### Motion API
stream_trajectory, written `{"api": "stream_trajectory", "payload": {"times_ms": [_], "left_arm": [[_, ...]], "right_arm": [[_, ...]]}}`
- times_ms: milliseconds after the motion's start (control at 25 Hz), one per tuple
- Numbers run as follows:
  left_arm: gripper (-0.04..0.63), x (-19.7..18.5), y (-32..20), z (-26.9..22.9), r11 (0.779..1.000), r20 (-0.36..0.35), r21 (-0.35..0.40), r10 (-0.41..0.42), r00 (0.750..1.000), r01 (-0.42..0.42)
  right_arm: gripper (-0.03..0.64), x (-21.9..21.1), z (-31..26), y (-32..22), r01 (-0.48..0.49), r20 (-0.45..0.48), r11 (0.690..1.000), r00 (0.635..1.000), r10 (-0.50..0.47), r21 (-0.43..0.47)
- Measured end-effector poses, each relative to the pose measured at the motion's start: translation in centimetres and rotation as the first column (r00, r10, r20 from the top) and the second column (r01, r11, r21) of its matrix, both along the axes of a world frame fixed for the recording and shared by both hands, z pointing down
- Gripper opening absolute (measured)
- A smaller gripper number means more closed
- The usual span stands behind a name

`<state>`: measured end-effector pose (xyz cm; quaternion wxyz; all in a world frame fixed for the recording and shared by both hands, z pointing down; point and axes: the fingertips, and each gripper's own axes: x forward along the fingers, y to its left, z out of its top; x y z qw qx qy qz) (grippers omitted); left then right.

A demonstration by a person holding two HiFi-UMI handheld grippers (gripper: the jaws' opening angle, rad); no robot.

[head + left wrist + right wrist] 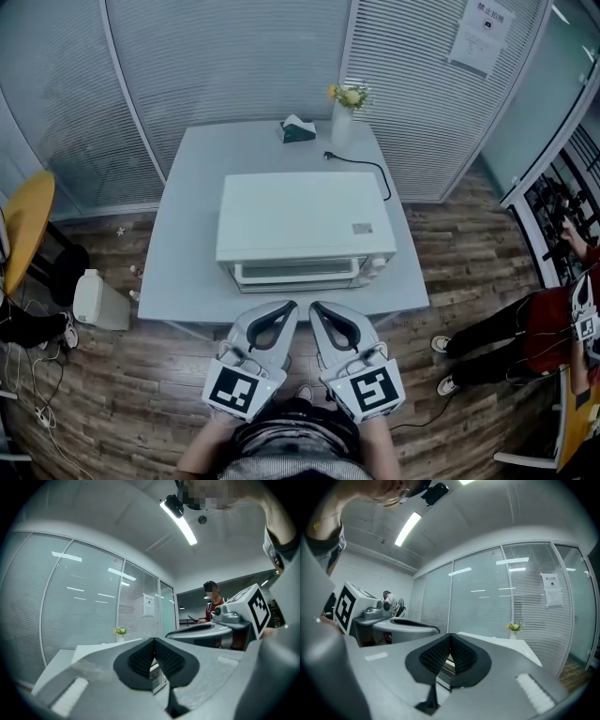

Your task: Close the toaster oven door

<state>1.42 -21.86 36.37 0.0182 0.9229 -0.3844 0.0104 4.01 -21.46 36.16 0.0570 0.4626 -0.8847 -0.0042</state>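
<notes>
A white toaster oven [305, 225] stands on the pale table [183, 262], and its front door [298, 273] looks closed flat against the body. My left gripper [286, 307] and right gripper [319, 309] hang side by side just short of the table's near edge, close to my body. Both are shut with nothing between the pads. In the left gripper view the shut left gripper [153, 641] points toward the oven [157, 671], with the other gripper [234, 616] beside it. The right gripper view shows the right gripper [450, 637] shut too, a sliver of oven [449, 665] behind the pads.
A vase of yellow flowers [345, 111], a green tissue box [297, 129] and a black cord [364, 169] lie behind the oven. A white bin [94, 300] and a yellow chair [26, 225] stand at the left. A person in red [534, 328] sits at the right.
</notes>
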Motion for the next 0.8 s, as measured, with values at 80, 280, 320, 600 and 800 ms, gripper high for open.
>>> {"api": "stream_trajectory", "payload": {"times_ms": [80, 280, 320, 600, 800], "left_arm": [[0.005, 0.14, 0.26, 0.00, 1.000, 0.000, -0.002, 0.000, 1.000, 0.000], [0.005, 0.23, 0.63, 0.22, 1.000, 0.005, -0.008, -0.004, 1.000, 0.004], [0.005, 0.22, 0.69, 0.24, 1.000, 0.007, -0.011, -0.005, 1.000, 0.005], [0.005, 0.01, 0.76, 0.49, 1.000, 0.007, -0.020, -0.020, 1.000, 0.020], [0.005, 0.02, 0.70, 0.66, 0.999, 0.009, -0.023, -0.026, 1.000, 0.027]], "right_arm": [[0.002, 0.04, -0.12, 0.23, 0.001, -0.002, 1.000, 1.000, -0.001, 0.006], [0.002, 0.18, -0.26, 0.66, 0.000, 0.000, 1.000, 1.000, 0.000, 0.003], [0.002, 0.20, -0.32, 0.75, -0.001, 0.001, 1.000, 1.000, 0.001, 0.001], [0.002, 0.10, -0.13, 1.03, 0.006, -0.010, 1.000, 1.000, -0.006, 0.000], [0.002, 0.01, 0.06, 1.10, 0.012, -0.014, 1.000, 1.000, -0.012, -0.004]]}}
